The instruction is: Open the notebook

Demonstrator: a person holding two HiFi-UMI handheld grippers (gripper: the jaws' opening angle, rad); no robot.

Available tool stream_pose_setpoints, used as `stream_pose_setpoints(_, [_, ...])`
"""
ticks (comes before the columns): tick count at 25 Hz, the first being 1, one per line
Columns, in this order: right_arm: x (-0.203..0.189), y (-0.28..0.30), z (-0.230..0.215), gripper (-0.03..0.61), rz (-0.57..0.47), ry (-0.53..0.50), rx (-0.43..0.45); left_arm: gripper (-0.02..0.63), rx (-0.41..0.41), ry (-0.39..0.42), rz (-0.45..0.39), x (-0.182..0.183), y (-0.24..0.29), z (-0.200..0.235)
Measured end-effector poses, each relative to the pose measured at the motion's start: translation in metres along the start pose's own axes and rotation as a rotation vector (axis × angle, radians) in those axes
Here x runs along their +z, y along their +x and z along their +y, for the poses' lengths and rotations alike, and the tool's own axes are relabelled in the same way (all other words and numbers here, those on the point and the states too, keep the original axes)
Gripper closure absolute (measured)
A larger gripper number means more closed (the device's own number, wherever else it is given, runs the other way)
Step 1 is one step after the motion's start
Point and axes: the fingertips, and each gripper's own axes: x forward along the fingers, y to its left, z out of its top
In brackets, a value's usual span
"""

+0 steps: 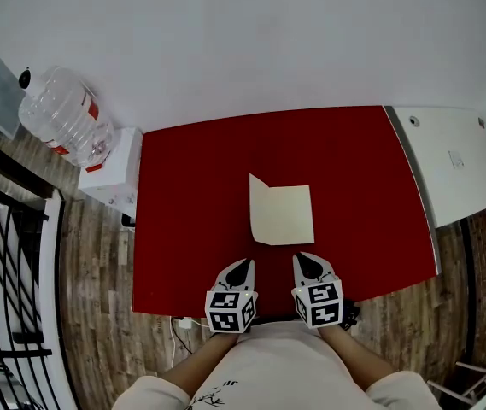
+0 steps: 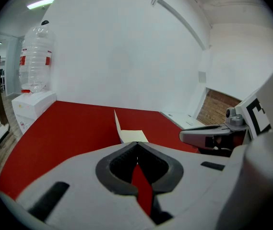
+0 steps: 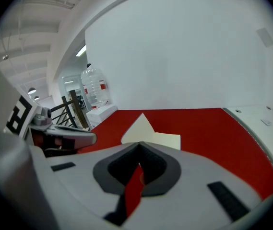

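A cream notebook lies in the middle of the red table, its cover standing up along the left edge and its pages showing. My left gripper rests shut on the table just short of the notebook's near left corner, with nothing in it. My right gripper sits shut beside it, just short of the notebook's near right edge, also holding nothing. In each gripper view the jaws meet at the tips, with only red cloth behind.
A white cabinet adjoins the table's right side. At the left, a clear water bottle lies on a white box. A black metal railing runs along the far left. Wooden floor surrounds the table.
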Motion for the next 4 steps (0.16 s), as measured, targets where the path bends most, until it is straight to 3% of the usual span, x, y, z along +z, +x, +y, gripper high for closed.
stream_pose_setpoints(4, [0.0012, 0.0017, -0.0013, 0.574, -0.005, -0.002, 0.001, 0.607, 0.001, 0.0, -0.011, 0.0018, 0.0016, -0.0005])
